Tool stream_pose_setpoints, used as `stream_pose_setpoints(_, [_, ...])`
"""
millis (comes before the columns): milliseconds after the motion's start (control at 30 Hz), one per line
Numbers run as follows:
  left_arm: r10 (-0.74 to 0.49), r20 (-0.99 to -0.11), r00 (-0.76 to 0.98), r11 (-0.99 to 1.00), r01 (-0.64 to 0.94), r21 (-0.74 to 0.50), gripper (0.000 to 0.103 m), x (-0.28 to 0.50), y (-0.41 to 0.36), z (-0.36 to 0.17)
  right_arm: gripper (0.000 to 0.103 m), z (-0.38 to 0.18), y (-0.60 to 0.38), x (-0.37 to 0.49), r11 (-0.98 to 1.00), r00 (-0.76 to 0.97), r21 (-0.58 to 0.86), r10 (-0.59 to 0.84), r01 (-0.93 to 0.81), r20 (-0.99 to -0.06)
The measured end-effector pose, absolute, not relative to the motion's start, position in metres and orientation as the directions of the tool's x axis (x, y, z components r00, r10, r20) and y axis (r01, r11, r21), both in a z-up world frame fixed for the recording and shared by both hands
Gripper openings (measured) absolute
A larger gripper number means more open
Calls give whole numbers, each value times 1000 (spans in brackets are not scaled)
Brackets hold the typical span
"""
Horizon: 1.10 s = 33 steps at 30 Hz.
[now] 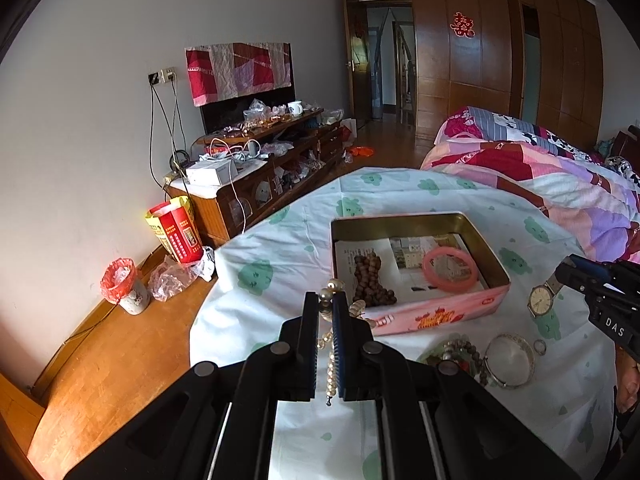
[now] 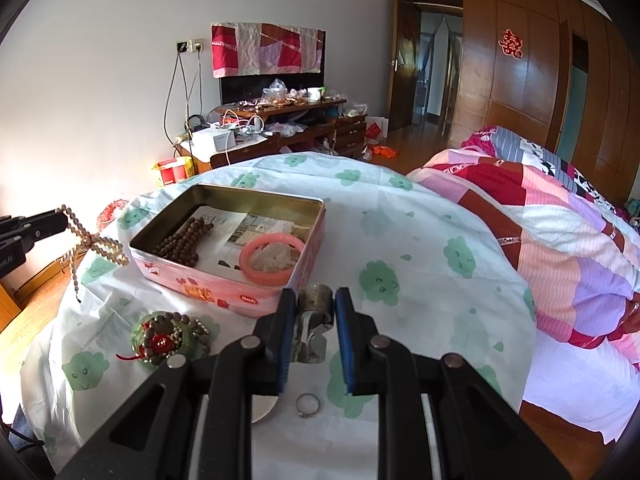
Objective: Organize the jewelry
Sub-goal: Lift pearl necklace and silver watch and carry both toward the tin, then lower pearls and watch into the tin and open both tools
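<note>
The left gripper is pressed shut on a pearl necklace, which hangs in loops just beside the near corner of the pink tin, where brown beads and a pink bangle already lie. The right gripper pinches the metal strap of a watch a little above the cloth. To do it well, I think the necklace should go over the tin's rim until all the hanging loops are above the free paper, then come down before the fingers open.

White walls, wooden floor, cluttered low cabinet, wooden wardrobe, patchwork-quilted bed.
</note>
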<state>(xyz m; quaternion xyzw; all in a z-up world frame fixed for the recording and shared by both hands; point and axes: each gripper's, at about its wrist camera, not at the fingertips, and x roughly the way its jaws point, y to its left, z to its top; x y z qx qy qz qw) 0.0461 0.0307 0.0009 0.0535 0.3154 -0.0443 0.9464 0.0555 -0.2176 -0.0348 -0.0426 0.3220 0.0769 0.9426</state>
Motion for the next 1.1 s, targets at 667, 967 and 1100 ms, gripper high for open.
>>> stream_pose_setpoints(667, [-30,-566,824,984,124,130,5,80,16,24,22,-15,-206,78,978,797,-50,133,-201,-589])
stream_pose_setpoints(967, [-22,-562,827,978,134,159,5,102,6,29,22,-7,-197,97,974,803,-63,140,-215,-579])
stream_pose_setpoints(1100, [-11,-565,825,977,130,171,6,115,2,27,22,-4,-194,107,973,803,-68,141,-220,-579])
